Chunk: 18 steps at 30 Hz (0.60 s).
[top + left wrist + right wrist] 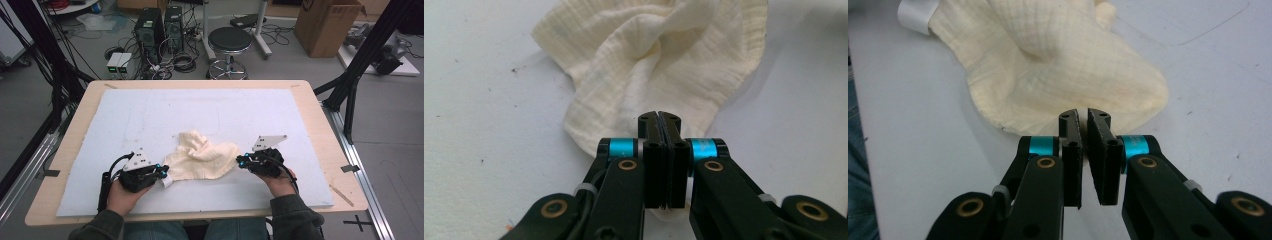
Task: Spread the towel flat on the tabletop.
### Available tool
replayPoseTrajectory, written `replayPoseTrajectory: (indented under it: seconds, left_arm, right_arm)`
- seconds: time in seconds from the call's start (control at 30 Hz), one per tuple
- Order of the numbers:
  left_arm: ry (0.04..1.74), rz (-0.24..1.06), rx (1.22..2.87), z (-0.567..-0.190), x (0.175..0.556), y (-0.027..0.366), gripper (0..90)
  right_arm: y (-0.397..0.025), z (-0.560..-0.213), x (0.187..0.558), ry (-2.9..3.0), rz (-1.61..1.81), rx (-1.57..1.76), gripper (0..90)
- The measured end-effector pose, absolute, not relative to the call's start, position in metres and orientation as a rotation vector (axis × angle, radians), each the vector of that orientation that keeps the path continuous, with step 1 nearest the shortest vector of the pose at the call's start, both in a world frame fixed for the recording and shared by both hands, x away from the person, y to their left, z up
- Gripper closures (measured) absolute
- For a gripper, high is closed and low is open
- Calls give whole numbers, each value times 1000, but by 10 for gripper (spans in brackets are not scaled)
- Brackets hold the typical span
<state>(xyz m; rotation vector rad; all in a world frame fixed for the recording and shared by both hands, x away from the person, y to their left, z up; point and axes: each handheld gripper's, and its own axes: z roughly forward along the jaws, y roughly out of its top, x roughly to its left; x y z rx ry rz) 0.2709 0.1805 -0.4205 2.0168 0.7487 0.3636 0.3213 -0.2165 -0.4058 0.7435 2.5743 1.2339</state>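
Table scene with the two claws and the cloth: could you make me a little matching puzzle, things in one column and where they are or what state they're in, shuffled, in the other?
Things:
1. left claw
2. right claw
3. cream cloth
4. round black stool

Places or states:
A. on the floor beyond the table's far edge
B. crumpled on the white mat between the two claws
C. jaws pressed together at the cloth's edge with the white tag
D. jaws a narrow gap apart at the cloth's other edge

Pairs: 1-C, 2-D, 3-B, 4-A
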Motion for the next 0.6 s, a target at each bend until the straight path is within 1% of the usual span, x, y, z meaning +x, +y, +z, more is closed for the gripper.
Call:
replayPoseTrajectory:
  seconds: [0.2,0.27,0.43,0.53,0.6]
  left_arm:
    - [727,358,2002,-415,259,186,886]
    - [724,361,1996,-414,254,186,886]
    - [692,377,2011,-410,238,187,886]
    - [672,376,2025,-409,228,186,886]
    - [667,377,2039,-410,222,186,886]
  right_arm:
    - [-217,-400,301,2581,1241,682,846]
    - [-218,-400,299,2579,1238,671,846]
    - [-223,-403,283,2599,1230,670,846]
    - [-226,-404,268,2625,1230,645,845]
    - [-227,-405,266,2628,1235,636,845]
